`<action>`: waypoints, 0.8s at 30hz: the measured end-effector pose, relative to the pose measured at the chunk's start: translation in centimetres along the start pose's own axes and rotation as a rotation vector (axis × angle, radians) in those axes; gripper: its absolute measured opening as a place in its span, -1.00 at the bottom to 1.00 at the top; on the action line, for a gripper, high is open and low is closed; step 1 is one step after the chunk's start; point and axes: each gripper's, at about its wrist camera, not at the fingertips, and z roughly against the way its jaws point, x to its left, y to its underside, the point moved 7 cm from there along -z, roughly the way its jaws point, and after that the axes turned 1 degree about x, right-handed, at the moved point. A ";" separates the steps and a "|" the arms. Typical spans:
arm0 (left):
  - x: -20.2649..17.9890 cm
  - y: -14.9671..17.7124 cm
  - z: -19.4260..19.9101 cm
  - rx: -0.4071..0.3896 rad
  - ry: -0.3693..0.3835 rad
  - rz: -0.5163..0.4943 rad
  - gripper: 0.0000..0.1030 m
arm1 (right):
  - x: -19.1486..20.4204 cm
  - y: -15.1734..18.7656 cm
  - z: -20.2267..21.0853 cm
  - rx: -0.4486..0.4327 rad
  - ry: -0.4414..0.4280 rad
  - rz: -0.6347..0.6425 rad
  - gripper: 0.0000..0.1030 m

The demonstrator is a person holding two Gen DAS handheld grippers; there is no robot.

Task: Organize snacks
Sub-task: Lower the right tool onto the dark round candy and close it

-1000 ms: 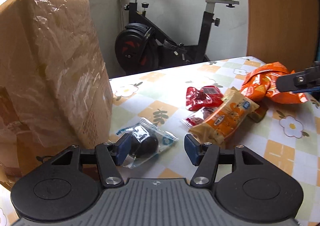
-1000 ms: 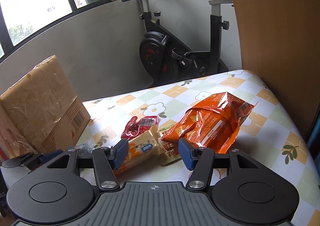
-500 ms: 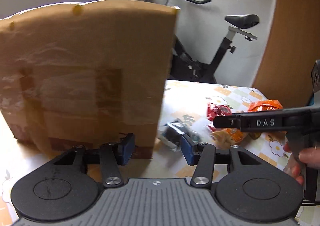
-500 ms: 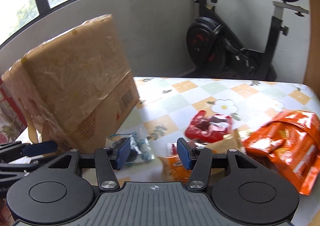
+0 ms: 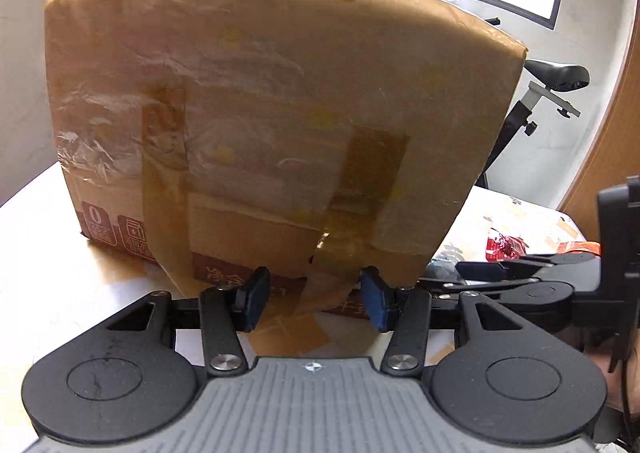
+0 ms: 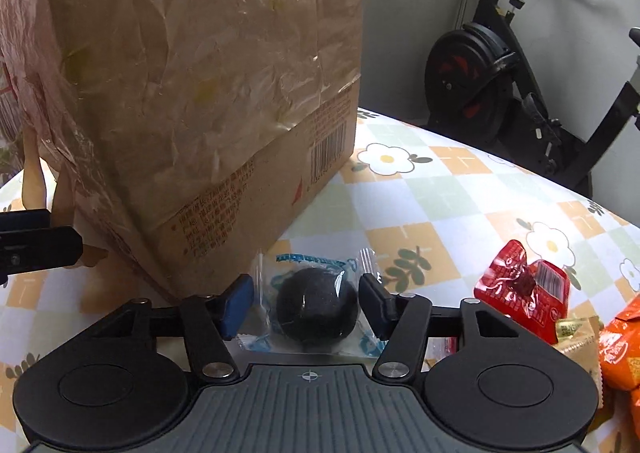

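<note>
Right gripper (image 6: 306, 303) opening around clear-wrapped black ball snack (image 6: 316, 311); crinkly taped carton (image 6: 192, 93) beside.

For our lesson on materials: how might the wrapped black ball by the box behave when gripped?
The black ball looks round, so it may roll or squirt aside. Its clear wrapper seems glossy and loose, probably slippery and crinkly. The right gripper straddles it, jaws opening.

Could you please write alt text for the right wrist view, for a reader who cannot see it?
The right tool straddles a black ball snack in a clear blue-printed wrapper, jaws opening, pads not pressing it. Behind stands a large taped brown cardboard box on a floral checked tablecloth; a red foil snack packet lies right.
</note>
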 end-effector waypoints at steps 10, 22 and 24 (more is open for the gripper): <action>-2.5 1.5 0.3 0.030 0.056 -0.042 0.03 | -1.3 6.7 7.0 0.000 -0.024 -0.149 -0.15; -8.5 2.3 1.3 -0.038 0.125 -0.184 0.17 | -10.4 12.0 13.3 -0.017 0.195 -0.273 -0.14; -9.0 2.4 2.0 -0.062 0.109 -0.210 0.17 | -11.8 12.3 13.6 -0.024 0.216 -0.287 -0.14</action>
